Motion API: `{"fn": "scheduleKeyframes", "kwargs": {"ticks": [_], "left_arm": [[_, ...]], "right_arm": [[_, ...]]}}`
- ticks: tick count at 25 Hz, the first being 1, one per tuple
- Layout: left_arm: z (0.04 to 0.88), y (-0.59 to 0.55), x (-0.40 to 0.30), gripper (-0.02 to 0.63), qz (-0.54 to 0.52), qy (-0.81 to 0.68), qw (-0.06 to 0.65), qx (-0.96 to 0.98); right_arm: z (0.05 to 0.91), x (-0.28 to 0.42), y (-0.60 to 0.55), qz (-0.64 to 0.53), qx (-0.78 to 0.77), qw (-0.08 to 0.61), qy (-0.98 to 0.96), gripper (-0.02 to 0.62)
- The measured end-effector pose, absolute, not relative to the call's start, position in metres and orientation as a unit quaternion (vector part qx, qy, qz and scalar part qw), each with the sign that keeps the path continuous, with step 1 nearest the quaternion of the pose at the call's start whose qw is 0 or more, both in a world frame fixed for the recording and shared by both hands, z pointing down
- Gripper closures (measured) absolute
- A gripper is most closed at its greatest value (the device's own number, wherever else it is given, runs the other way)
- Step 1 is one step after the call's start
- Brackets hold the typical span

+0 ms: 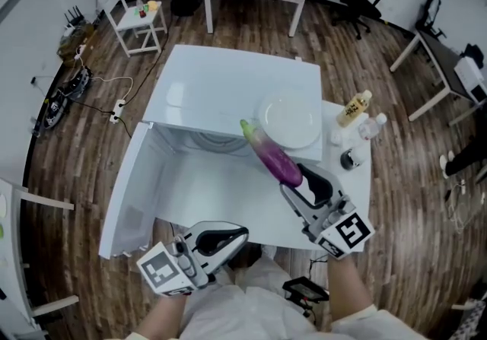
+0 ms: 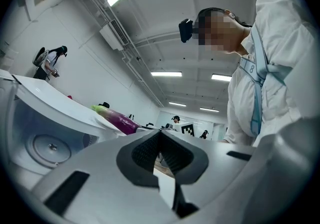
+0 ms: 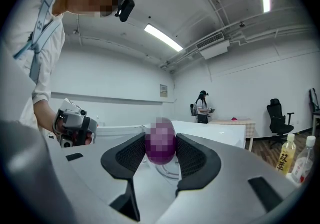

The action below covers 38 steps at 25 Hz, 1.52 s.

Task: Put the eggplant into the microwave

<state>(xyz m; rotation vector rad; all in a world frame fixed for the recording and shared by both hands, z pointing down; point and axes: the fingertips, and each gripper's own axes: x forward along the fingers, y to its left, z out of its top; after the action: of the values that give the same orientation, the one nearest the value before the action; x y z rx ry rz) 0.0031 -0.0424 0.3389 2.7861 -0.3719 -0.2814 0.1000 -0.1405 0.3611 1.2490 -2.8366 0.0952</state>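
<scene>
Roughly halfway: the right gripper (image 1: 293, 179) clamps the eggplant (image 1: 272, 154) in its fingers (image 3: 131, 155) at frame centre, before the open microwave (image 1: 228, 87), not yet inside; the left gripper (image 1: 242, 234), lower left, is closed and empty.

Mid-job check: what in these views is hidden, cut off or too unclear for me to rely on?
Head view: the back of the microwave cavity, hidden under its own top.
Right gripper view: most of the eggplant, covered by a mosaic patch where it sits between the right gripper pads.
Head view: the print on the yellow-labelled bottle, too small to read.
</scene>
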Motion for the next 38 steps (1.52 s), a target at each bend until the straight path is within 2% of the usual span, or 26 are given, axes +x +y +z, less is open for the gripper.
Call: {"fn": "scheduleKeyframes", "kwargs": {"ticks": [21,38], "left_arm": [[0.402,-0.072,-0.029,0.604,-0.078,-0.084,0.138,0.984],[0.430,-0.141,-0.036,0.606,-0.091,-0.137,0.139,0.977]], "right_arm": [[0.437,-0.001,-0.141,0.069,0.409,0.043,-0.909,0.385],[0.497,-0.014,-0.225,0.080,0.483,0.046,-0.871,0.385]]}}
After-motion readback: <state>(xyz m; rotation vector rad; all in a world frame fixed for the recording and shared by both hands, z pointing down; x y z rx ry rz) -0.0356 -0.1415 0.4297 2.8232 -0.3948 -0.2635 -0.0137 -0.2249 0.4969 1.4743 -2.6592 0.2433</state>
